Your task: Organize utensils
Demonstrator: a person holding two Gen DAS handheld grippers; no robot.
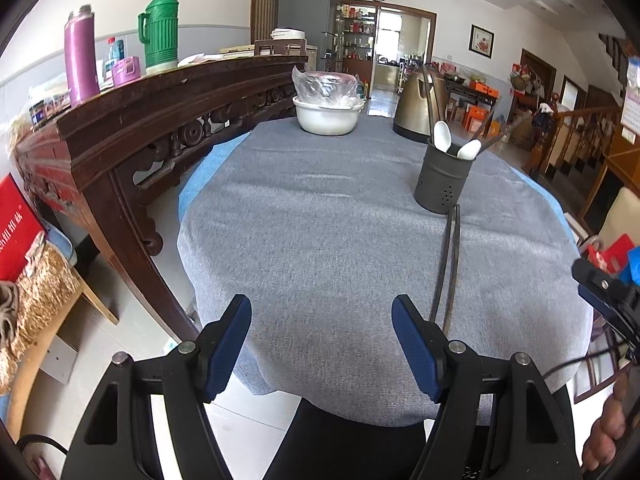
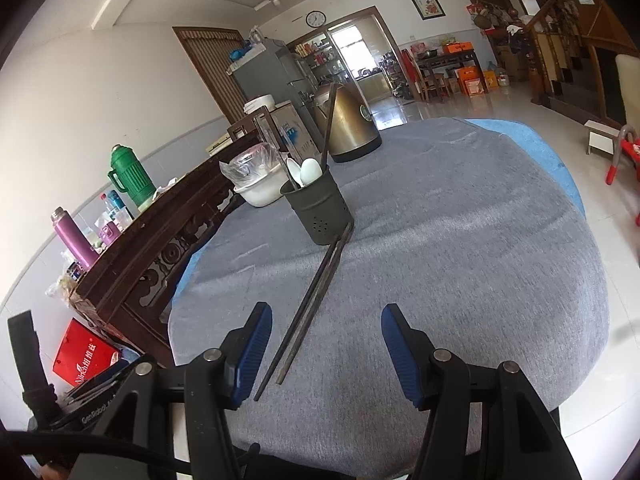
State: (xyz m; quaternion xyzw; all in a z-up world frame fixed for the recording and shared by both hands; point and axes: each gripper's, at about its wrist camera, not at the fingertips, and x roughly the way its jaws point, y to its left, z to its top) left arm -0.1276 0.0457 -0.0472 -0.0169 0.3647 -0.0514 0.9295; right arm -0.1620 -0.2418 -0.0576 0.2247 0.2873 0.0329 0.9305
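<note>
Both tools hang over the near edge of a round worktop point(image 1: 320, 220) draped in grey cloth, and neither is gripping anything. The left tool point(image 1: 321, 344) has its blue pads spread wide with only bare cloth between them. The right tool point(image 2: 327, 350) is likewise parted.

A pair of dark chopsticks point(image 2: 310, 312) lies flat on the cloth. In the right wrist view their near tips sit just ahead of the right tool, closer to its left pad than its right, touching neither. In the left wrist view the same pair runs up past the outer side of the left tool's right pad, outside its gap. Their far ends reach the foot of a dark perforated utensil holder point(image 1: 444, 178), which stands upright further out from both tools and carries two white spoons point(image 1: 442, 136) and more chopsticks.

Beyond the holder stand a brass-coloured kettle point(image 2: 348, 120) and a white bowl point(image 1: 326, 116) with a plastic-wrapped dish on it.

Only the left view catches the right tool at its right border, with fingers of a hand point(image 1: 608, 428) below it. Only the right view shows the left tool's black body at its lower left.
</note>
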